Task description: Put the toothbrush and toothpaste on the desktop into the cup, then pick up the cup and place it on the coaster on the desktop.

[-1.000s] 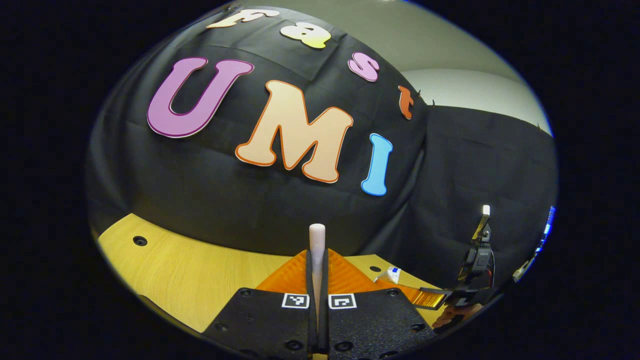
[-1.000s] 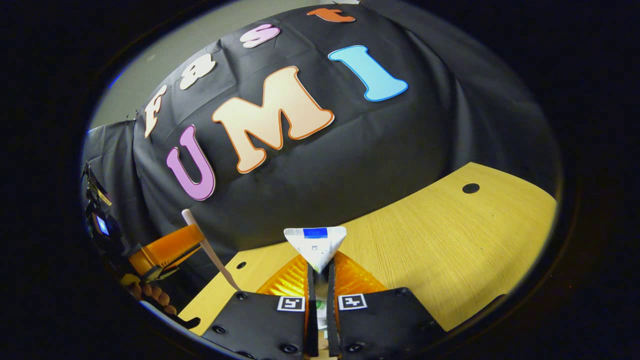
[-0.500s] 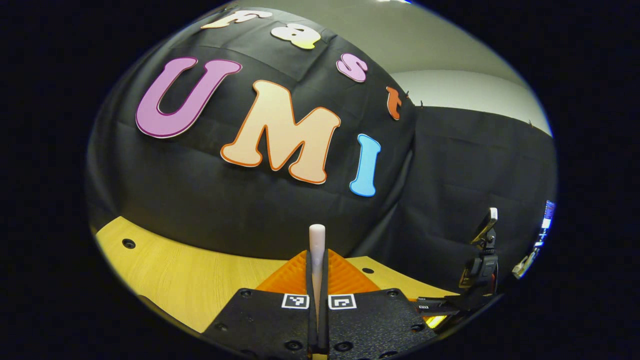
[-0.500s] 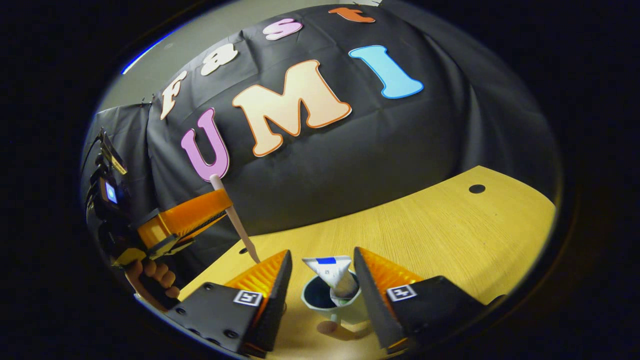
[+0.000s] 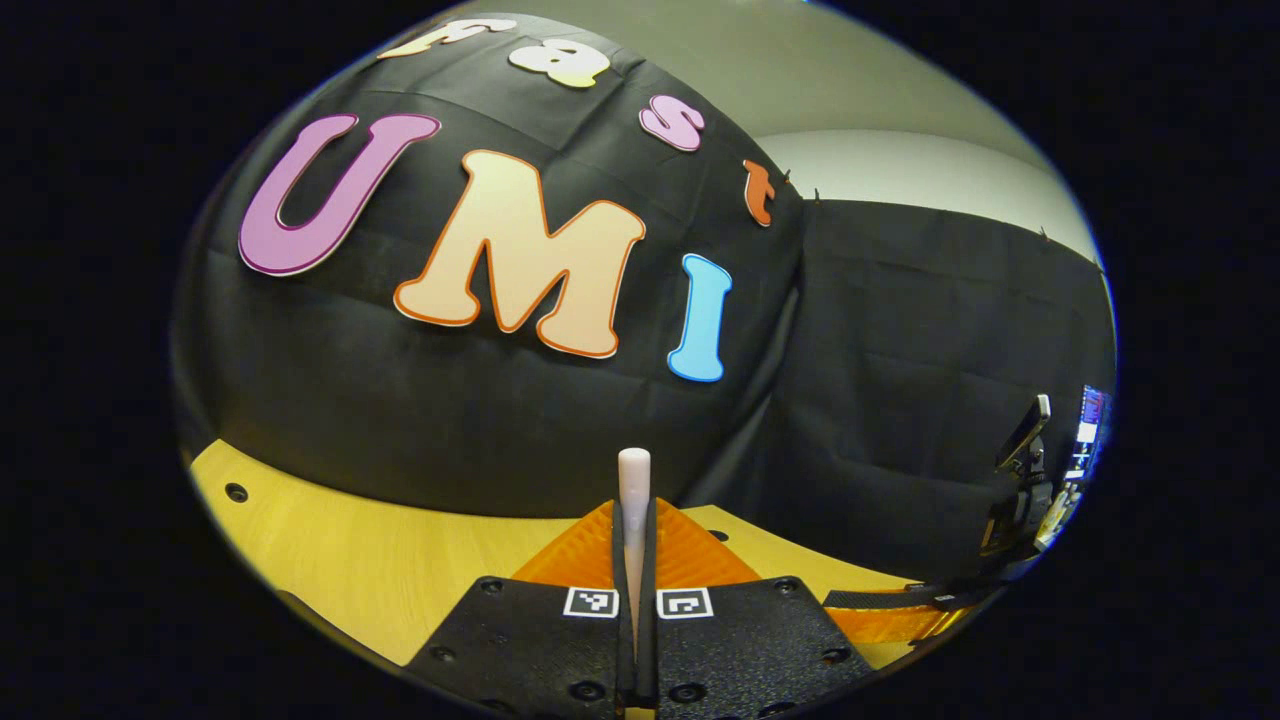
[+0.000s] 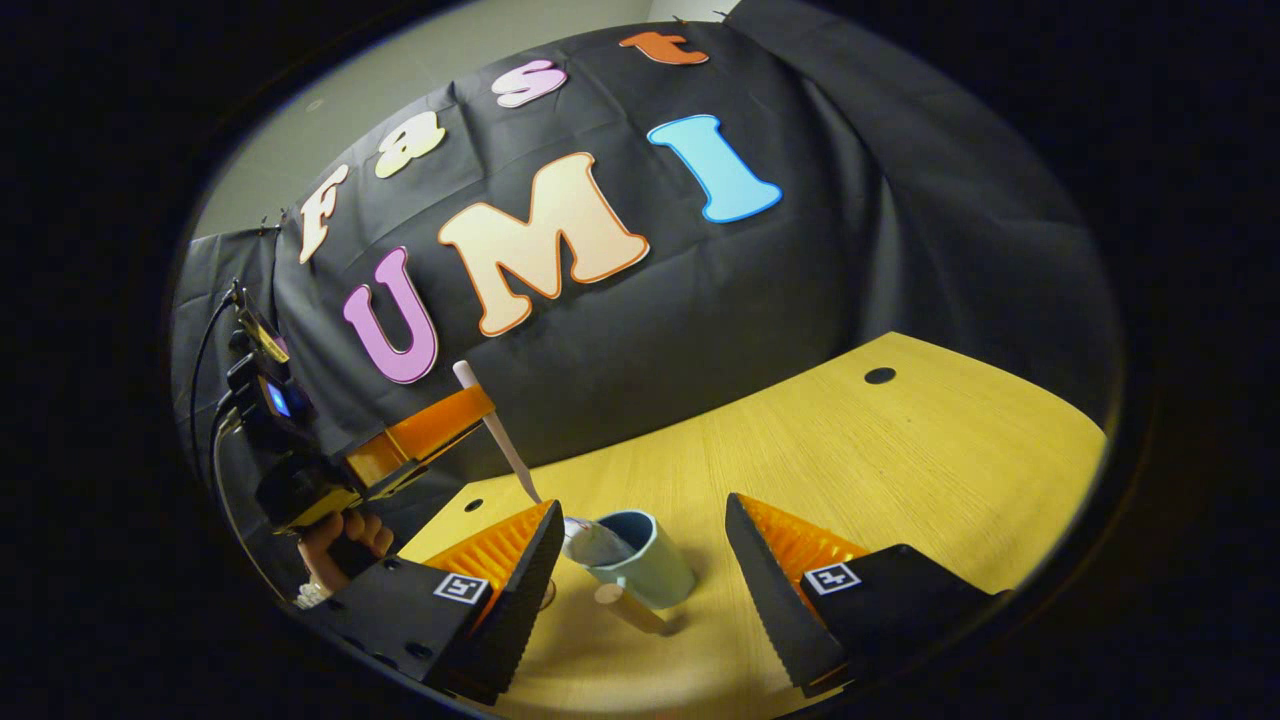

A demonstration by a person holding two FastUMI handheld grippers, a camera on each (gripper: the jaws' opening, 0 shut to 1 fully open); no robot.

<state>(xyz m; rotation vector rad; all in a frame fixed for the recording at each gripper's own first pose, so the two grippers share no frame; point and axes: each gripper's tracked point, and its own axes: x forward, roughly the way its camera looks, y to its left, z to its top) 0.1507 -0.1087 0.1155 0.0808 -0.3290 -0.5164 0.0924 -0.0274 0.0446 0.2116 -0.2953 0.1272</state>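
In the right gripper view a pale blue cup [image 6: 645, 565] stands on the wooden desktop [image 6: 880, 470]. The white toothpaste tube [image 6: 592, 543] rests inside it, leaning on the left rim. My right gripper [image 6: 642, 505] is open, its orange fingers [image 6: 515, 545] apart on either side of the cup and touching nothing. My left gripper [image 5: 634, 505] is shut on the white toothbrush handle [image 5: 634, 475], which sticks up between its fingers. The left gripper [image 6: 415, 440] also hangs above and left of the cup, with the toothbrush [image 6: 495, 432] slanting down toward it.
A brown stub [image 6: 628, 606] juts from the cup's near side. A hand [image 6: 335, 540] holds the left gripper's grip. The desktop has small round holes [image 6: 880, 376] and stretches wide to the right of the cup. The black cloth wall stands close behind.
My right gripper opened and let the toothpaste drop into the cup, then drew back. The left gripper kept hold of the toothbrush and swung toward the cup.
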